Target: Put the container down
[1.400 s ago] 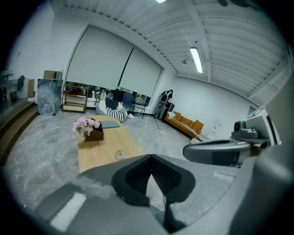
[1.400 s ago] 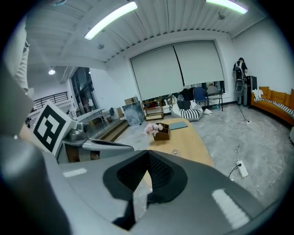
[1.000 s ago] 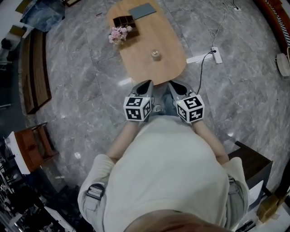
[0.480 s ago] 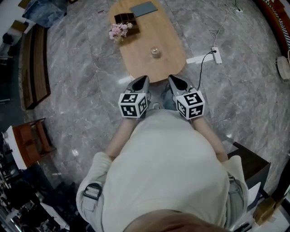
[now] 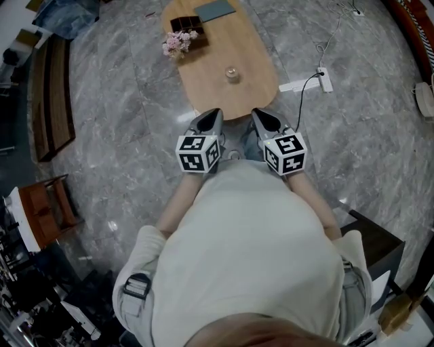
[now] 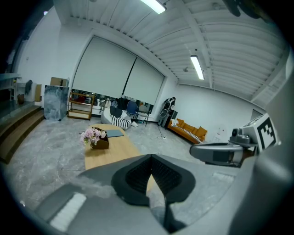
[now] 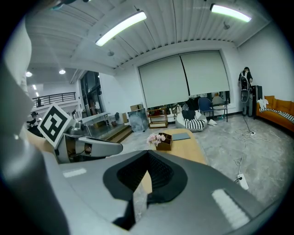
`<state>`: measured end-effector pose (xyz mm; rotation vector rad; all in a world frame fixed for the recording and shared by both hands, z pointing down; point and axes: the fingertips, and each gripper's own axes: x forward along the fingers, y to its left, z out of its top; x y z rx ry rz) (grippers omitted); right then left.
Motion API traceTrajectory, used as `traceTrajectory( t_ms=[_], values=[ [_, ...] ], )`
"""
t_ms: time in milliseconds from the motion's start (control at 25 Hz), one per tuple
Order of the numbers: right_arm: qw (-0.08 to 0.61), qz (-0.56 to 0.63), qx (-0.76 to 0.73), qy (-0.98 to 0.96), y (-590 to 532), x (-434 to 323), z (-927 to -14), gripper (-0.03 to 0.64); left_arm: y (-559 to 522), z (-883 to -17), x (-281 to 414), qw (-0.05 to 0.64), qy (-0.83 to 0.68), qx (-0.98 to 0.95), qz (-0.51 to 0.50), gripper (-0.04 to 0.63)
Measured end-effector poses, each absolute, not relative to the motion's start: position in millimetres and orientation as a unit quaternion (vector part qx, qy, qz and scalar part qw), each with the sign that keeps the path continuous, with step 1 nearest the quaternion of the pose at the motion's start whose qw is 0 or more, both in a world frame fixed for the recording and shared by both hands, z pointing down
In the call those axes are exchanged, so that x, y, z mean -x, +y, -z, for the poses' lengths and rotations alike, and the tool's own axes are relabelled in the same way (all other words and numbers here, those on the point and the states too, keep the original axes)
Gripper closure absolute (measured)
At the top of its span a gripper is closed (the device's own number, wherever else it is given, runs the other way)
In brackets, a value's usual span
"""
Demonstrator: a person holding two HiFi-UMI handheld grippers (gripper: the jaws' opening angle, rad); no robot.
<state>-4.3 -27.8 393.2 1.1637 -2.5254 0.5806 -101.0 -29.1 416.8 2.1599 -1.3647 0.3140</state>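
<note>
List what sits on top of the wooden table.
Pink flowers, a dark compartment box, a grey pad and a small glass jar sit on the table. The left gripper and right gripper cover its near edge.

In the head view's centre, the left gripper (image 5: 214,114) and right gripper (image 5: 259,115) sit side by side, angled slightly downward, each with jaws closed together and apparently empty, while the forearms (image 5: 180,200) trail back beside the torso (image 5: 251,257).
</note>
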Motion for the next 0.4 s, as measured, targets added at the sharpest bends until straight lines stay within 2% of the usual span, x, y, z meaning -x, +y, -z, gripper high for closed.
traceTrajectory(
  t_ms=[400],
  values=[
    [0.153, -0.208, -0.401, -0.879, -26.0, 9.9, -395.6, 0.618, -27.1, -416.5, 106.4, 0.283, -0.510, -0.804, -0.113, 0.594]
  ],
)
